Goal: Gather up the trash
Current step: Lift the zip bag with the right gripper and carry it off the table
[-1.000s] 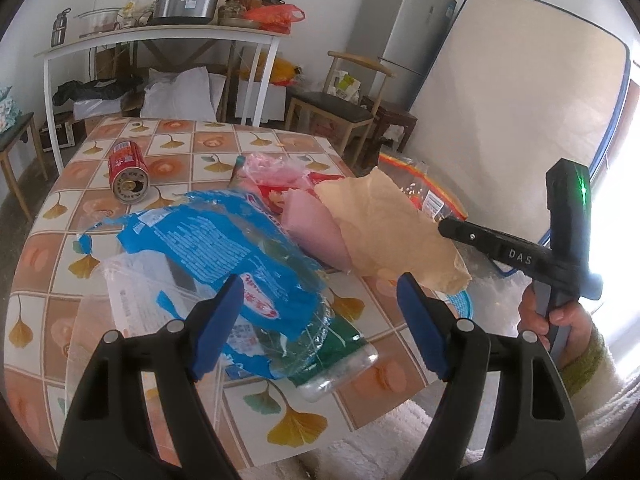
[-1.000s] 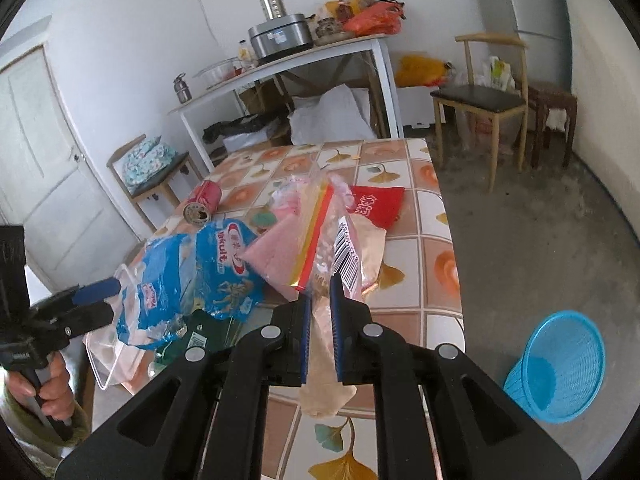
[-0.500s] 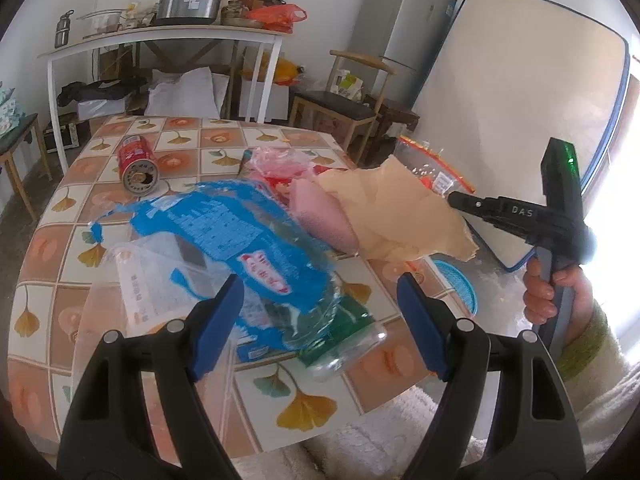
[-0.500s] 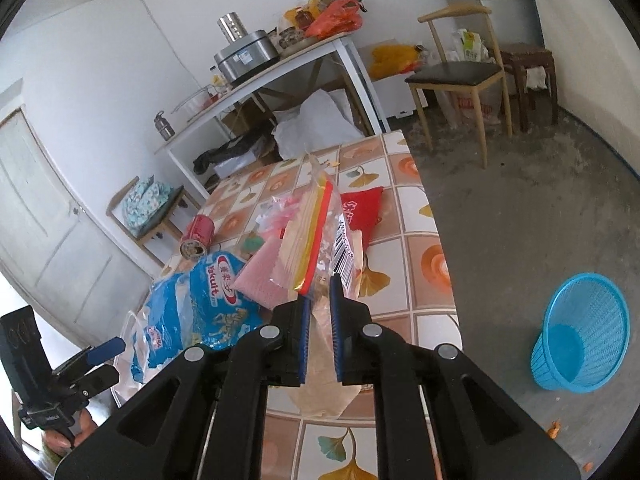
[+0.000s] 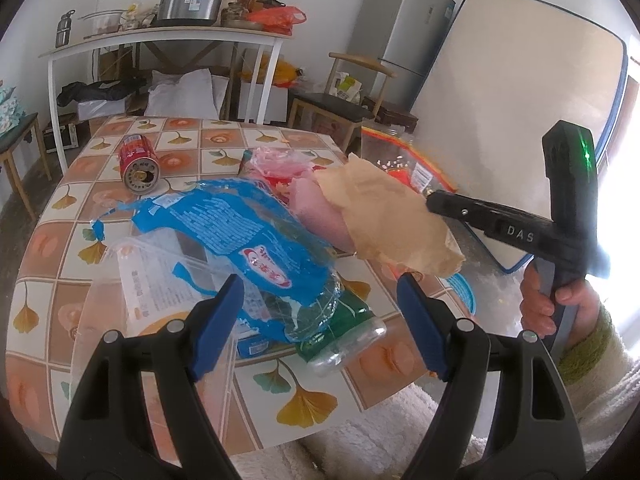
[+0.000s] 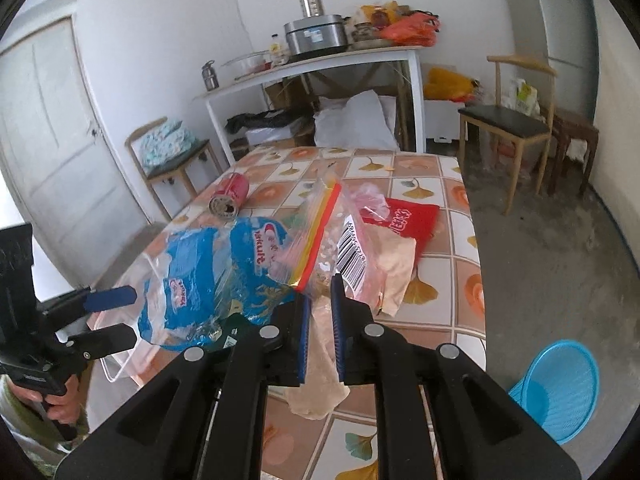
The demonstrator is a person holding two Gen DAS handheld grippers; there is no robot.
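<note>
A table (image 5: 52,240) with a tile-and-leaf patterned top fills the middle of both views, with a litter of wrappers spread over its near half. The largest piece is a blue plastic wrapper (image 5: 240,240) lying crumpled across a clear bag (image 5: 152,280) and a green-labelled plastic bottle (image 5: 344,336) at the near edge. On the floor to the right of the table stands a blue basket (image 6: 560,392). Farther along the table lie a red packet (image 6: 408,216) and, at the far left, a red can (image 5: 140,164) on its side.

The right gripper (image 6: 320,336) holds a clear zip bag (image 6: 344,236) with a barcode label, together with a tan sheet of paper (image 5: 384,220), lifted above the near right part of the table. Its jaws have just been opening a little, and the plastic and paper sit between the pads; they are nearly together, with the bundle hanging from them. A hand (image 5: 548,304) grips its handle.

The left gripper (image 5: 320,320) hovers over the blue wrapper and bottle with its jaws spread wide, grasping nothing.
</note>
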